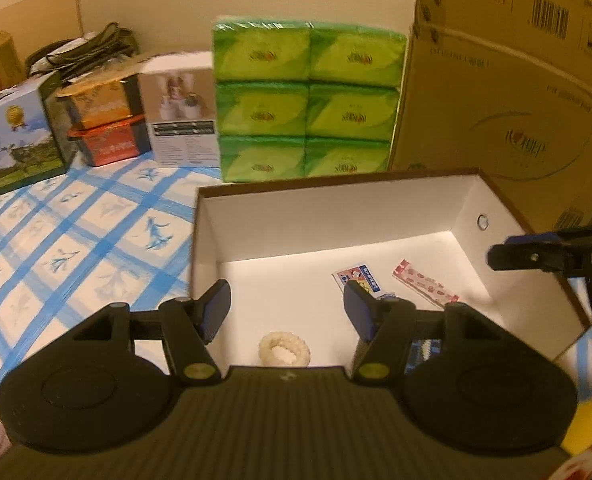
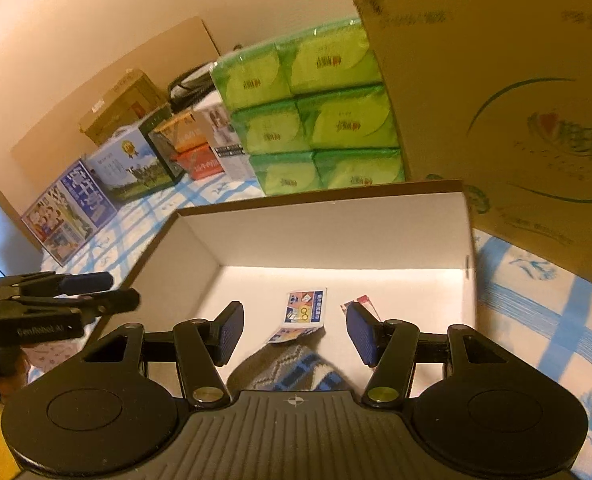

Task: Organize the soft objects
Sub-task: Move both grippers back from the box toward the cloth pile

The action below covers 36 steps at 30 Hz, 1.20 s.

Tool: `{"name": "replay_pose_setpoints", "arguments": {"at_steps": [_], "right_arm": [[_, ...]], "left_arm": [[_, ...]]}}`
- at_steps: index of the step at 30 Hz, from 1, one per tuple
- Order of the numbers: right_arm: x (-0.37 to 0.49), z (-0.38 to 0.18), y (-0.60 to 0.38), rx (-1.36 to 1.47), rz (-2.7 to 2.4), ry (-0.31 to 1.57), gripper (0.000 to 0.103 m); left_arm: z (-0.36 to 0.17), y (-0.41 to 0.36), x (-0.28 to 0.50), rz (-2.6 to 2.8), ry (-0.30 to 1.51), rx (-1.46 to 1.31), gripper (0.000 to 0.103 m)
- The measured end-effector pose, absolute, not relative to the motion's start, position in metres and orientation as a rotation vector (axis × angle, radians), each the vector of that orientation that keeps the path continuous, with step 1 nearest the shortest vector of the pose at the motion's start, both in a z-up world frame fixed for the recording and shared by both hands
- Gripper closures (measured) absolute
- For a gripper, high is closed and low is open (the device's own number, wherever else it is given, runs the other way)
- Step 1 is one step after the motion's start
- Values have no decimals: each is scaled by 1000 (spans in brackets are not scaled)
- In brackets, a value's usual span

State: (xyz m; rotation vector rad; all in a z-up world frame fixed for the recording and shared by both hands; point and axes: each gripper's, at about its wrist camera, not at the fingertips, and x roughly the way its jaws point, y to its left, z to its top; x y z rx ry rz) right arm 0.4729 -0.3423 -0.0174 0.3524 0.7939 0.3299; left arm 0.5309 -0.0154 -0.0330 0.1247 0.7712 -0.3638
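Note:
A shallow box [image 1: 335, 184], white inside and brown outside, lies on a blue checked cloth. My left gripper [image 1: 288, 304] hangs open over its near end with nothing between the pads. A cream fluffy hair tie [image 1: 284, 350] lies on the box floor just below. My right gripper [image 2: 296, 322] is open too, above a grey and blue knitted piece [image 2: 296, 368] resting in the same box [image 2: 319, 196]. Two small printed packets [image 1: 357, 278] [image 1: 425, 284] lie further in. The other gripper shows at each view's edge, the right one [image 1: 495, 256] and the left one [image 2: 122, 290].
A stack of green tissue packs [image 1: 307, 100] stands right behind the box. A large cardboard carton [image 1: 503, 92] rises at the back right. Several printed boxes [image 1: 104, 120] line the back left. The blue checked cloth [image 1: 76, 240] lies left of the box.

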Motion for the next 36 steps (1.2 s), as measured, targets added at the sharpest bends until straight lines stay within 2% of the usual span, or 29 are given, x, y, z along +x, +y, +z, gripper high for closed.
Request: {"name": "replay_pose_setpoints", "arguments": {"at_steps": [9,16,27,36], "right_arm": [[397,30,-359,385,310,675,46],[333,55,-363,407,331,624,46],[249,67,-337,341,385,612,46],[215,47,-302,348,437,689,46]], "left_arm": [[24,22,453,-326,697,52,43],[46,45,376,-305,665,21,43],[45,74,276,-175,658,-22,43],[30,85,232,-107,675,-32,43]]}}
